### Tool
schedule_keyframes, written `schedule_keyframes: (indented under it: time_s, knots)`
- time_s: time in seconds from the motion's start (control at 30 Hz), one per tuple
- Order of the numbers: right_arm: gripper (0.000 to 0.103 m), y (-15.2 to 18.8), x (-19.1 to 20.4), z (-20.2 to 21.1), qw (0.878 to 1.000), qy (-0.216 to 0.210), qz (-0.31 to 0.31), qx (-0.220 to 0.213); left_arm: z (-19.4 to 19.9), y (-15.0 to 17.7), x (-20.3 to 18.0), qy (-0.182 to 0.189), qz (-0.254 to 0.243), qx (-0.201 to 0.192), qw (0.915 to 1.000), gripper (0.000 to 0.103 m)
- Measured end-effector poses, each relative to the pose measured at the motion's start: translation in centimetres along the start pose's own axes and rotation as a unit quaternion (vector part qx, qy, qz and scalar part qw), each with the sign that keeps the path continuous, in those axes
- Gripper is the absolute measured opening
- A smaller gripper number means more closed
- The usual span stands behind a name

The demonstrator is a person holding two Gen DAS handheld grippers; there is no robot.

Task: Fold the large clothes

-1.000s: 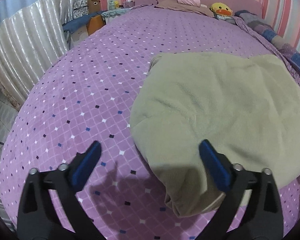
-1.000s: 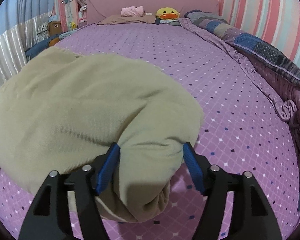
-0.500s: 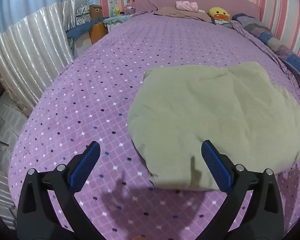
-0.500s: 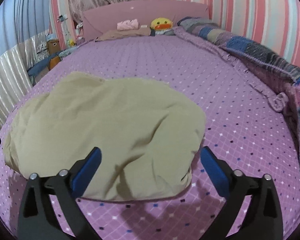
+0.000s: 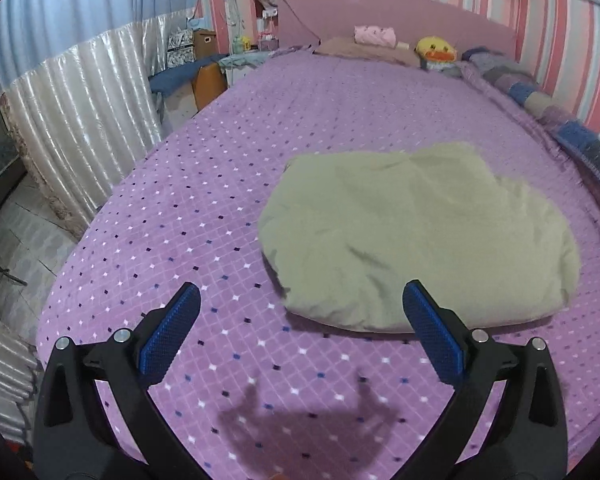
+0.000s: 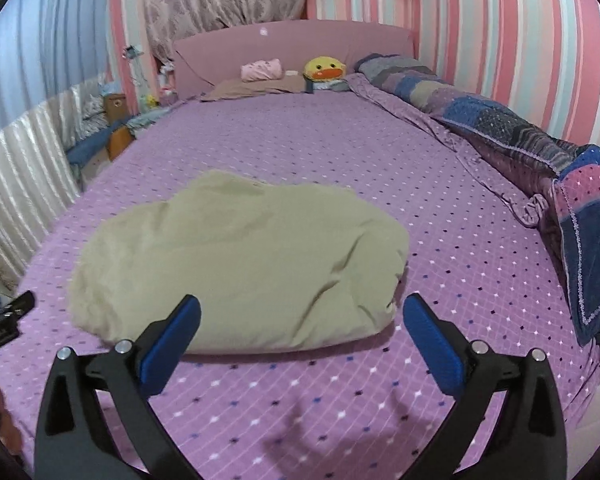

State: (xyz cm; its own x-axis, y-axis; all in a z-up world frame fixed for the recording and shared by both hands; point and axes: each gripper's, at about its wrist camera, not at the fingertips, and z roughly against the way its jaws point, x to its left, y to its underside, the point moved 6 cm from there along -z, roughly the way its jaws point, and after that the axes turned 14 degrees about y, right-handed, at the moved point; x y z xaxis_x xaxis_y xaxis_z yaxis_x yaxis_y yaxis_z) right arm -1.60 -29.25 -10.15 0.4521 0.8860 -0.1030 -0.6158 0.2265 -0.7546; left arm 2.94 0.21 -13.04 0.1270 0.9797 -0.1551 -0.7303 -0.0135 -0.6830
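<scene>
A large beige-green garment lies folded in a puffy bundle on the purple diamond-patterned bed. It also shows in the right wrist view. My left gripper is open and empty, above the bed in front of the bundle's near left corner. My right gripper is open and empty, in front of the bundle's near right edge. Neither touches the cloth. A bit of the left gripper shows at the left edge of the right wrist view.
A rolled patchwork quilt runs along the bed's right side by the striped wall. A pillow, pink cloth and yellow duck toy sit at the headboard. A curtain and floor clutter lie left of the bed.
My right gripper opened and let go of the garment's fold. Both grippers pulled back and up from the bundle, which now lies flat on the bed.
</scene>
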Motion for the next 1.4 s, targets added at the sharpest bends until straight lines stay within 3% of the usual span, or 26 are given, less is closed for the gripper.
schedule_keyframes:
  time_s: [0.3, 0.47, 0.67, 1.4]
  knots:
    - [0.101, -0.7, -0.1, 5.4, 1.0, -0.002, 0.002, -0.021, 7.5, -1.3, -4.0, 0.007, -0.013, -0.056, 0.9983, 0.1]
    - [0.101, -1.9, -0.3, 6.8, 0.999, -0.002, 0.005, -0.035, 9.5, -1.3, -5.5, 0.016, -0.027, -0.064, 0.9974, 0.1]
    - [0.101, -3.0, -0.6, 8.1, 0.999, -0.004, -0.001, -0.052, 10.5, -1.8, -6.3, 0.029, -0.031, -0.067, 0.9969, 0.1]
    - [0.101, -3.3, 0.4, 8.0, 0.999, 0.011, 0.008, -0.041, 10.3, -2.2, -6.0, 0.054, -0.029, -0.056, 0.9966, 0.1]
